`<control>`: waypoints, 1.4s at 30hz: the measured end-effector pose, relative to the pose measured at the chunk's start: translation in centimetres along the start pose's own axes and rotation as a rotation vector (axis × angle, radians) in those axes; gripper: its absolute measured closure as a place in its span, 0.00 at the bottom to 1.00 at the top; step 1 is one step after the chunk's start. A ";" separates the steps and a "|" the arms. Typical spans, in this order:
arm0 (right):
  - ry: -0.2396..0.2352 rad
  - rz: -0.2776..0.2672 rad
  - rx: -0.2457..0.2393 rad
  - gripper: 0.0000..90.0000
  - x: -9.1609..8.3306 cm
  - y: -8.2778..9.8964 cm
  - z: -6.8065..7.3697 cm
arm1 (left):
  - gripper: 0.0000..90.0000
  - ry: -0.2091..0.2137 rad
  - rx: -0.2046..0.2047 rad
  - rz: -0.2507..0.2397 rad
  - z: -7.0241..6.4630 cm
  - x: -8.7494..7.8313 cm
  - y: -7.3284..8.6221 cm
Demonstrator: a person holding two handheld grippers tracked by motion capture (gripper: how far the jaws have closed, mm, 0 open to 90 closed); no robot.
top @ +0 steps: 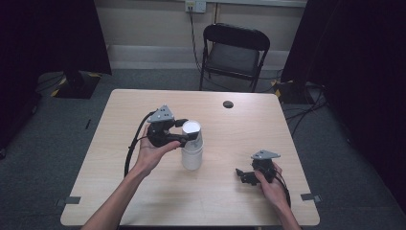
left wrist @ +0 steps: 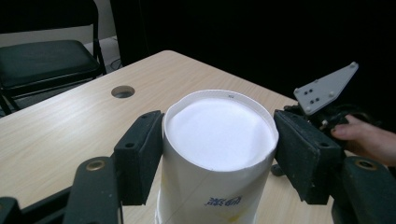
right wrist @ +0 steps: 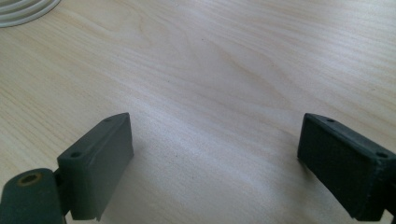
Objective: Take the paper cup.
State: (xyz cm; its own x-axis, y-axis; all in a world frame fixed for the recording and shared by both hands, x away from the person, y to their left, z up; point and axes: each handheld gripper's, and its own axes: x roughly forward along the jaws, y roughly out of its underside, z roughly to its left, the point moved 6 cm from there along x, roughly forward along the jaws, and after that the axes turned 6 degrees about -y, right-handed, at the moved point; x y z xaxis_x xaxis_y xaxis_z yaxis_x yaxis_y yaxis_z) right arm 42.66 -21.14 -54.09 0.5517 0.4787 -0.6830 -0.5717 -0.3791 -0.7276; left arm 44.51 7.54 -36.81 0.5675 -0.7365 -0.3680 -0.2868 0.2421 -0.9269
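Left gripper [top: 187,130] clamped on top inverted cup [left wrist: 218,154] of stack mid-table [top: 143,201], lift pending; right gripper [top: 244,176] wide, empty.

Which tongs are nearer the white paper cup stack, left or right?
Left. The left tongs are shut on the top of the white paper cup stack, pads against both sides. The right tongs rest open on the table, apart from the stack, toward its right.
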 end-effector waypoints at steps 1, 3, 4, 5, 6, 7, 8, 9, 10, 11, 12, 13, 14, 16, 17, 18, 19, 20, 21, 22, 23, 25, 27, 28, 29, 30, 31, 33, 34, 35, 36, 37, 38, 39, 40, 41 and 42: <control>0.000 0.000 0.000 0.11 0.0 0.0 0.0 | 0.39 -0.003 0.010 -0.009 -0.1 -0.1 -0.3; 0.000 0.000 0.000 0.11 0.0 0.0 0.0 | 0.39 -0.006 0.019 -0.015 -0.1 -0.3 -0.7; 0.000 0.000 0.000 0.11 0.0 0.0 0.0 | 0.39 -0.005 0.021 -0.017 -0.1 -0.3 -0.8; 0.000 0.000 0.000 0.11 0.0 0.0 0.0 | 0.39 -0.006 0.024 -0.020 0.0 -0.4 -0.9; 0.000 0.000 0.000 0.11 0.0 0.0 0.0 | 0.39 -0.007 0.016 -0.029 0.0 -0.4 -1.0; 0.000 0.000 0.000 0.11 0.0 0.0 0.0 | 0.39 -0.004 0.013 -0.032 0.0 -0.6 -1.2; 0.000 0.000 0.000 0.11 0.0 0.0 0.0 | 0.39 -0.003 0.014 -0.037 0.0 -0.7 -1.3; 0.000 0.000 0.000 0.11 0.0 0.0 0.0 | 0.39 -0.004 0.013 -0.041 0.0 -0.8 -1.4; 0.000 0.000 0.000 0.11 0.0 0.0 0.0 | 0.39 -0.006 0.011 -0.045 0.1 -0.9 -1.6; 0.000 0.000 -0.001 0.11 0.0 0.0 0.0 | 0.39 -0.009 0.014 -0.049 0.2 -1.0 -1.8; 0.000 0.000 0.000 0.11 0.0 0.0 0.0 | 0.39 -0.007 0.009 -0.054 0.2 -1.1 -1.9; 0.000 0.000 0.000 0.11 0.0 0.0 0.0 | 0.39 -0.009 0.011 -0.055 0.2 -1.2 -2.1; 0.000 0.000 0.000 0.11 0.0 0.0 0.0 | 0.39 -0.009 0.011 -0.057 0.2 -1.3 -2.2; 0.000 0.000 0.000 0.11 0.0 0.0 0.0 | 0.39 -0.013 0.017 -0.058 0.2 -1.5 -2.4; 0.000 0.000 0.000 0.11 0.0 0.0 0.0 | 0.39 -0.014 0.016 -0.062 0.2 -1.5 -2.5; 0.000 0.000 0.001 0.11 0.0 0.0 0.0 | 0.39 -0.019 0.018 -0.066 0.1 -1.5 -2.6; 0.000 0.000 -0.001 0.11 0.0 0.0 0.0 | 0.39 -0.011 0.017 -0.067 0.1 -1.6 -2.7; 0.000 0.000 0.000 0.11 0.0 0.0 0.0 | 0.39 -0.008 0.017 -0.068 -0.1 -1.7 -2.9; 0.000 0.000 -0.001 0.11 0.0 0.0 0.0 | 0.39 -0.008 0.017 -0.068 -0.1 -1.7 -2.9; 0.001 0.000 0.000 0.11 0.0 0.0 0.0 | 0.39 -0.005 0.021 -0.077 -0.2 -1.9 -3.2; 0.001 0.000 0.001 0.11 0.0 0.0 0.0 | 0.39 -0.005 0.025 -0.078 -0.2 -2.0 -3.3; 0.003 -0.004 -0.001 0.14 0.0 0.0 0.0 | 0.39 -0.008 0.027 -0.081 -0.2 -2.2 -3.6; 0.007 -0.008 -0.003 0.15 0.0 -0.1 0.1 | 0.39 0.000 0.031 -0.089 -0.3 -2.4 -3.8; 0.007 -0.007 -0.004 0.16 -0.1 -0.1 0.1 | 0.39 -0.007 0.027 -0.097 -0.4 -2.5 -4.0; 0.005 -0.009 -0.003 0.17 -0.1 -0.1 0.1 | 0.39 -0.004 0.026 -0.099 -0.4 -2.5 -4.1; 0.004 -0.012 -0.003 0.17 0.0 -0.2 0.1 | 0.39 -0.001 0.027 -0.102 -0.5 -2.6 -4.3; 0.002 -0.012 -0.004 0.18 0.0 -0.2 0.2 | 0.39 -0.002 0.026 -0.105 -0.5 -2.6 -4.4; 0.000 -0.019 -0.011 0.18 -0.1 -0.3 0.3 | 0.39 0.000 0.037 -0.106 -0.7 -2.7 -4.7; -0.001 -0.023 -0.012 0.18 -0.2 -0.4 0.3 | 0.39 0.000 0.039 -0.106 -0.7 -2.8 -4.8; -0.002 -0.029 -0.013 0.18 -0.2 -0.5 0.4 | 0.39 -0.003 0.042 -0.110 -0.8 -3.0 -5.0; -0.007 -0.031 -0.013 0.18 -0.3 -0.5 0.4 | 0.39 -0.003 0.047 -0.108 -0.8 -3.1 -5.2; -0.009 -0.035 -0.014 0.18 -0.4 -0.6 0.5 | 0.39 -0.003 0.053 -0.111 -0.9 -3.3 -5.4; -0.011 -0.038 -0.013 0.18 -0.4 -0.7 0.5 | 0.39 -0.003 0.053 -0.112 -0.9 -3.4 -5.6; -0.014 -0.046 -0.013 0.18 -0.5 -0.8 0.6 | 0.39 -0.003 0.057 -0.115 -0.9 -3.6 -5.8; -0.017 -0.049 -0.011 0.18 -0.5 -0.9 0.7 | 0.39 -0.008 0.060 -0.119 -1.0 -3.7 -5.9; -0.023 -0.051 -0.011 0.18 -0.6 -1.0 0.8 | 0.39 -0.006 0.060 -0.113 -1.0 -3.8 -6.0; -0.029 -0.051 -0.011 0.18 -0.6 -1.0 0.8 | 0.39 -0.008 0.060 -0.122 -1.0 -3.8 -6.1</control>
State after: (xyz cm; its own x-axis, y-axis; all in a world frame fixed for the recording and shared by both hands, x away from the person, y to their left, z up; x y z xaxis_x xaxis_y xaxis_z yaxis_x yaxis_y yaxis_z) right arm 42.39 -20.40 -52.90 0.5621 0.5201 -0.6431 -0.5364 -0.3626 -0.7621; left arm 43.28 8.22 -29.62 0.6013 -0.7579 -0.2530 -0.1688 0.1890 -0.9674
